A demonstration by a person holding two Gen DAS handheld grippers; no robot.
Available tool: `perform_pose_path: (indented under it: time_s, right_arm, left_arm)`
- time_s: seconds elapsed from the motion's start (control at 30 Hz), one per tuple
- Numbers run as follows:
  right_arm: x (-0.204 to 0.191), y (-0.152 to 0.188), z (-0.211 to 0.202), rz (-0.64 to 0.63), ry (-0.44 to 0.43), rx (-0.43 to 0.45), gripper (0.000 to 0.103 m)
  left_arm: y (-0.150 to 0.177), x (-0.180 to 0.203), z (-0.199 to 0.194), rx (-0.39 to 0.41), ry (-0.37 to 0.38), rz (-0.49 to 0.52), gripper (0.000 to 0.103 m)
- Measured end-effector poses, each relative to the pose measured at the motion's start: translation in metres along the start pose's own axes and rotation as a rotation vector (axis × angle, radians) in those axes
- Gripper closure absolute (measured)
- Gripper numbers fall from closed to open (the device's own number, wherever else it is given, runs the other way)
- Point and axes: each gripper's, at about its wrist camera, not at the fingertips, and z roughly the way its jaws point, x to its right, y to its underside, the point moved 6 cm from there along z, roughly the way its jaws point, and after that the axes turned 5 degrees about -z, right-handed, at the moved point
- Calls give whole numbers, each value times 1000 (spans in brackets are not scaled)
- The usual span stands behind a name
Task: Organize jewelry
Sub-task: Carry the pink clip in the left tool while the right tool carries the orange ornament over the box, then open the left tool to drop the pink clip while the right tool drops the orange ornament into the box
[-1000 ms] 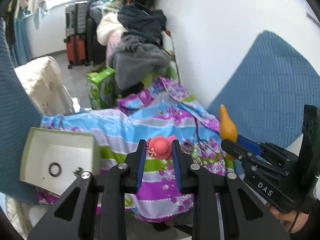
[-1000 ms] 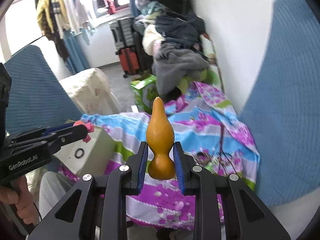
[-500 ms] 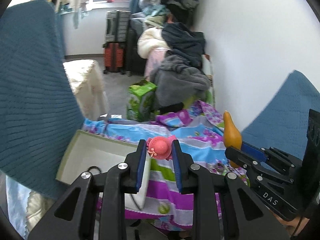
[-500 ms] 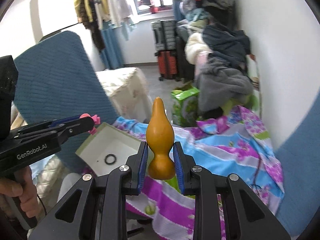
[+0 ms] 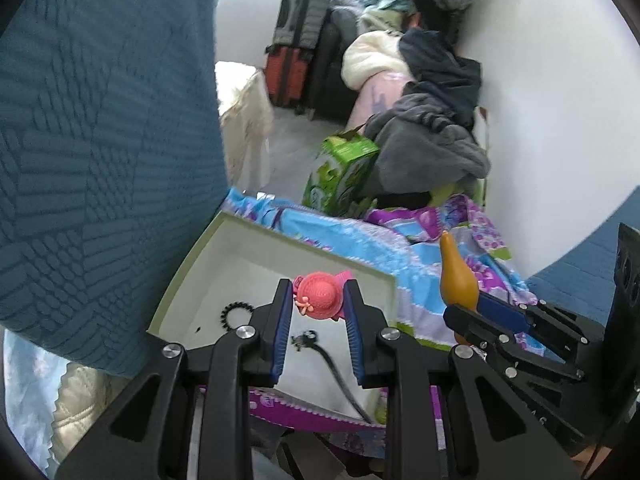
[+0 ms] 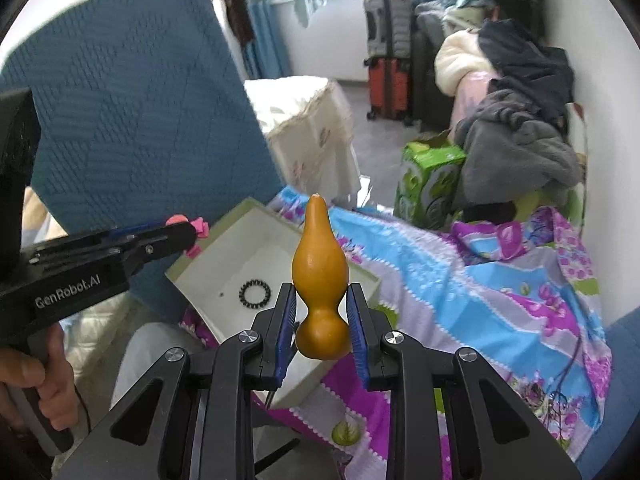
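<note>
Hand-held gripper on the left (image 5: 316, 320) is seen pinching a pink hat charm (image 5: 319, 295) above the white box (image 5: 280, 236), while the right hand-held gripper (image 6: 321, 328), at three o'clock, pinches an orange gourd (image 6: 319, 264), which could be dropped outside if released early.

Left gripper (image 5: 316, 306): pointed steeply downward, jaws narrowly set, blue pads clamped on pink hat charm (image 5: 320, 295) at fingertips. Left hand (image 6: 38, 384) wrapped around handle, below and behind fingers.

Right gripper (image 6: 321, 312): pointed steeply downward, jaws narrowly set, pads clamped on waist of orange gourd (image 6: 320, 276); gourd neck projected beyond fingertips, bulb sat between pads. Right gripper lay just beside left, fingers roughly parallel.
</note>
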Motion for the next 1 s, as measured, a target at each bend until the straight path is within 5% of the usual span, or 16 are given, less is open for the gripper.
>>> perform_pose_path:
  time_s: [0.57, 1.0]
  right_arm:
    - [-28, 12, 109, -61, -58, -198, 80]
    - [-31, 18, 131, -65, -89, -253, 79]
  left_arm:
    - [20, -63, 82, -152, -63, -86, 77]
    - [24, -79, 100, -201, -102, -107, 76]
